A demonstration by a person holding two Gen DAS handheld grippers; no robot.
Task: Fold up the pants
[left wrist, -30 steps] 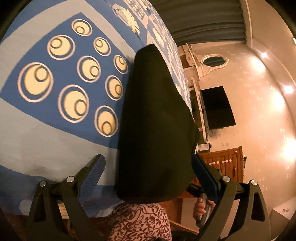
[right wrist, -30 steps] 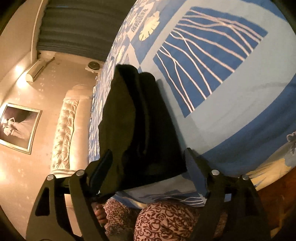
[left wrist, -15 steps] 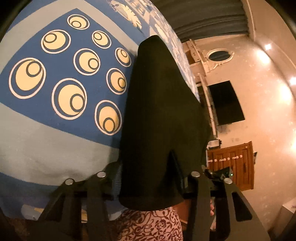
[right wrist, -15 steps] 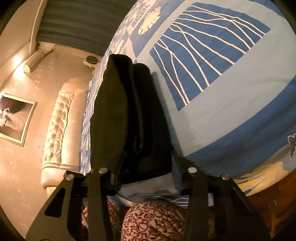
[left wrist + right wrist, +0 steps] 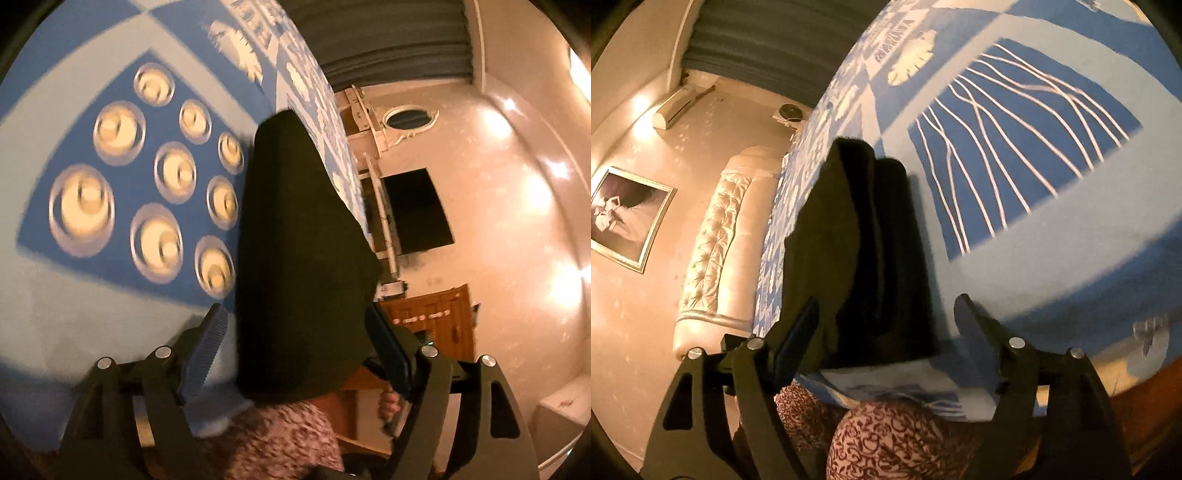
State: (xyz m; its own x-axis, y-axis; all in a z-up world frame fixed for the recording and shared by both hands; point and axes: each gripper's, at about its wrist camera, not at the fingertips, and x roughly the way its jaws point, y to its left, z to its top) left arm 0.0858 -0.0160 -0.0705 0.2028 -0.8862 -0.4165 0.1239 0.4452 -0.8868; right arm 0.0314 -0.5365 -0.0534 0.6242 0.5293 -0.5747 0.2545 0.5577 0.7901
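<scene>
1. Your black pants [image 5: 303, 258] lie folded into a long narrow bundle on the bed [image 5: 74, 314], their near end right at the bed's near edge, just in front of you.
2. The long axis runs from that near edge straight away across the blue patterned bedspread [image 5: 1052, 240], toward the far edge.
3. In the right wrist view the bundle shows stacked layers, with the fold ridges running along its length.
4. Left gripper [image 5: 295, 332]: jaws apart, having just been opening; the near end of the pants sits between them, pads not pressing.
5. Right gripper [image 5: 886, 325]: jaws apart too, just opened, straddling the same near end without squeezing.
6. Open bedspread lies on both sides of the bundle: the circle-print panel to one side, the white-line panel to the other.
7. Your patterned clothing [image 5: 897, 439] is close below the near edge, under both grippers.
</scene>
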